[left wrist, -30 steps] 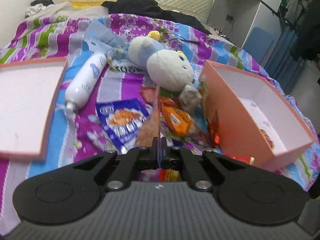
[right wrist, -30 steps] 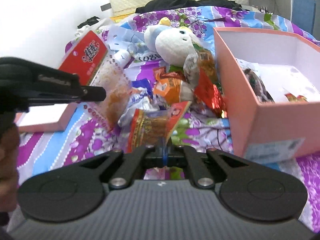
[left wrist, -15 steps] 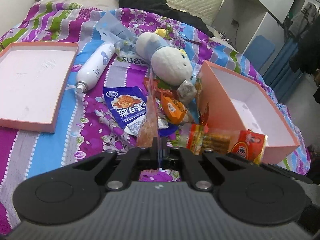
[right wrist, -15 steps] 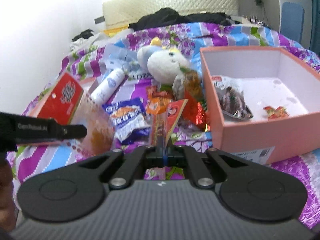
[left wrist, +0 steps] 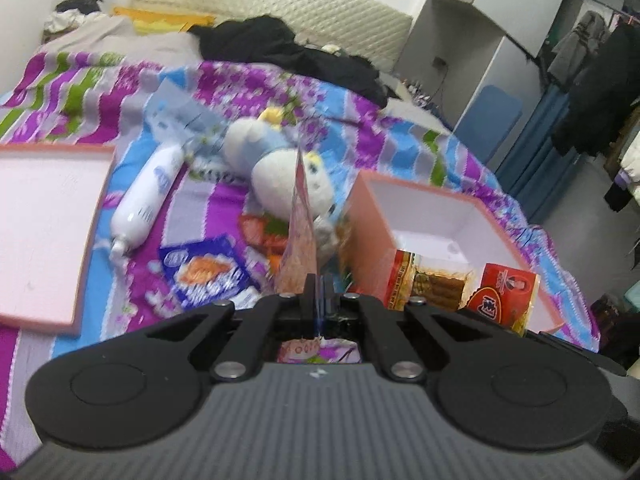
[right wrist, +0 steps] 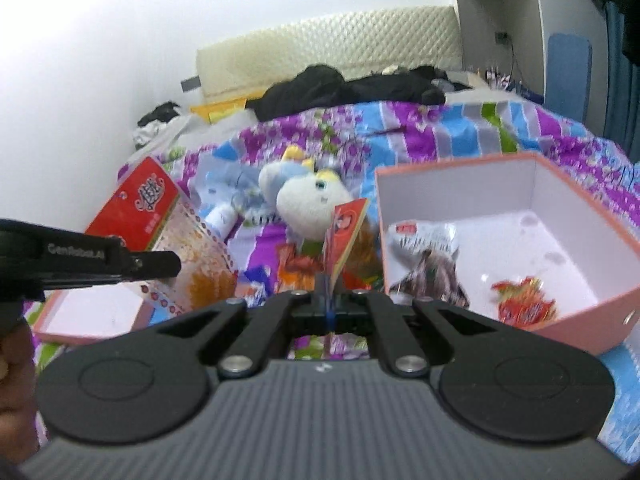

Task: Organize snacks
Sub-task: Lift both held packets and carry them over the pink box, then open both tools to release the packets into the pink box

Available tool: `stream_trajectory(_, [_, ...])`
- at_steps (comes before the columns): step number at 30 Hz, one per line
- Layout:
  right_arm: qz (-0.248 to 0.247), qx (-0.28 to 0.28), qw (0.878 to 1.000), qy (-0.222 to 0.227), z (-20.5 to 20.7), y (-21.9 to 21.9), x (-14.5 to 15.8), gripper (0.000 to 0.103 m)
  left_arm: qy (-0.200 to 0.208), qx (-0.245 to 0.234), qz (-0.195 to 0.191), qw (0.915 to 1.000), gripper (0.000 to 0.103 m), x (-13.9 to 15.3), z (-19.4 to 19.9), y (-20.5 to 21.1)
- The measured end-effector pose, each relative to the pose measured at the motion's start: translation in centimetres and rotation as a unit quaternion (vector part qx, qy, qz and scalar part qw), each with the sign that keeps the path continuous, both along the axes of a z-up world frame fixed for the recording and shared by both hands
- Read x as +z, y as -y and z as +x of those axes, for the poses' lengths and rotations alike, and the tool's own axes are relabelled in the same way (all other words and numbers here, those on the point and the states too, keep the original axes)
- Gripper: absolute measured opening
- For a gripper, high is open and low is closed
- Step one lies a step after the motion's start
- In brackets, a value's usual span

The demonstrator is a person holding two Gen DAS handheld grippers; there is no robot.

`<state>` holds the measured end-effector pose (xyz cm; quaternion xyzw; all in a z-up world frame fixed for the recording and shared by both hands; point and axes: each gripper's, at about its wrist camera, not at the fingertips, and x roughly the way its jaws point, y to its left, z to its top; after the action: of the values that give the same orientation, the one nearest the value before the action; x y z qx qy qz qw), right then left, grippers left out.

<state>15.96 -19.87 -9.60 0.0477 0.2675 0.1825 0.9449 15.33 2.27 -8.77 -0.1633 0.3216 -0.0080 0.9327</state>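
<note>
Currently left tool (left wrist: 316, 286) clamped on red-topped snack bag (right wrist: 168, 236), right tool (right wrist: 328, 290) pinching red cracker pack (left wrist: 460, 288) by edge, both at 9 o'clock of pink box (right wrist: 592, 312). Risk: thin edge grips slip, packs drop onto bed (left wrist: 132, 280).

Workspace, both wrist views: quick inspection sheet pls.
Surface: bedspread, striped and floral.
Job's things: pink box open, two packets inside; lid lying apart; blue packet and others loose beside the box.
Clutter: plush toy, white bottle, black clothes.
Grippers: left tongs shut on a clear red-topped packet; right tongs shut on a red snack packet, held by the box.
Cables: nothing seen.
Surroundings: headboard, hanging clothes.
</note>
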Motion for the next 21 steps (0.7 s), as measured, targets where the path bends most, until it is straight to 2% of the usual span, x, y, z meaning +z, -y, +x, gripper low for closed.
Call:
stream_trajectory(14, [0.006, -0.035, 0.995, 0.089, 3.4, 4.0, 8.3, 0.004, 0.078, -0.047, 0.006, 0.9958, 0.000, 9.3, 5.2, 3.8])
stream_trajectory(19, [0.001, -0.059, 0.994, 0.091, 5.8, 6.8, 9.3, 0.004, 0.088, -0.074, 0.001, 0.9933, 0.000, 10.3, 8.2, 6.4])
stream_trajectory(21, [-0.002, -0.068, 0.994, 0.079, 7.1, 8.2, 9.1, 0.004, 0.077, -0.088, -0.009, 0.9931, 0.000, 10.0, 10.4, 7.6])
